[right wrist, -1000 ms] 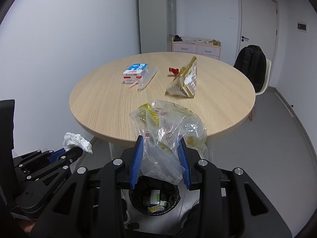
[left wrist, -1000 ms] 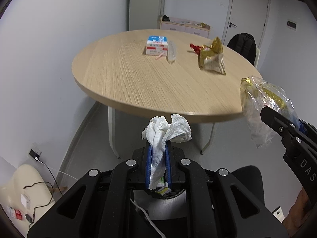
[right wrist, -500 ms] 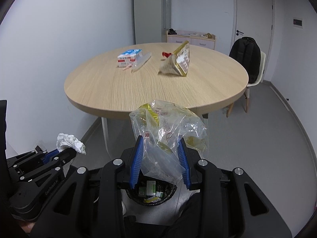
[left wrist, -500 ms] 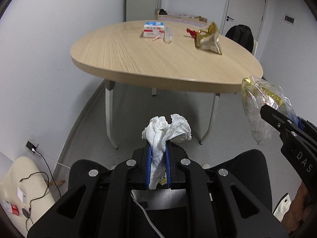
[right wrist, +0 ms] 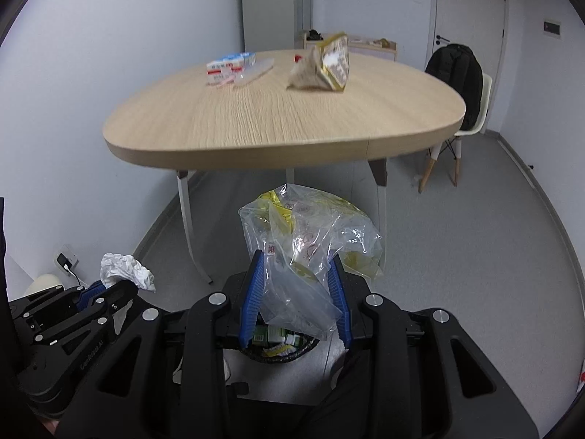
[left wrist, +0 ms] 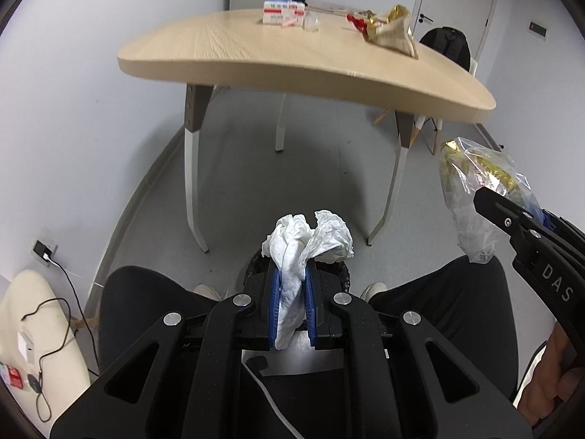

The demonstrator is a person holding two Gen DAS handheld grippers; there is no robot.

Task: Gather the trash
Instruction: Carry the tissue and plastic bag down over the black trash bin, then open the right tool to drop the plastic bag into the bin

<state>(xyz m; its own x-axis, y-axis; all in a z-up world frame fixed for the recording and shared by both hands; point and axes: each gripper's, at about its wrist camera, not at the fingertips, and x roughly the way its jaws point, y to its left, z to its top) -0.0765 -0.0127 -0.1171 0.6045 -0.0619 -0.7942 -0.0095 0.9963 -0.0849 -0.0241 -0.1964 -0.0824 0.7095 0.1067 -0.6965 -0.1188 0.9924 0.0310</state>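
**Both claws loaded above the bin**

The left claw [left wrist: 291,292] is clamped on a crumpled white tissue [left wrist: 310,243]. The right claw [right wrist: 294,292] pinches a clear plastic bag [right wrist: 307,252] of wrappers. Directly below, at 6 o'clock, the black trash bin [right wrist: 279,355] holds small cartons. On the tabletop [right wrist: 278,120], a snack bag [right wrist: 325,66] remains.

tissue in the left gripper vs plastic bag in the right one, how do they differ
The tissue is white, opaque crumpled paper; the plastic bag is clear, with yellow and gold wrappers showing through it. The tissue is the smaller bundle, and the bag bulges well past its pads. The left gripper pinches the tissue between nearly shut jaws, while the right gripper holds the bag with wider jaws. Both are gripped trash, held above the bin.
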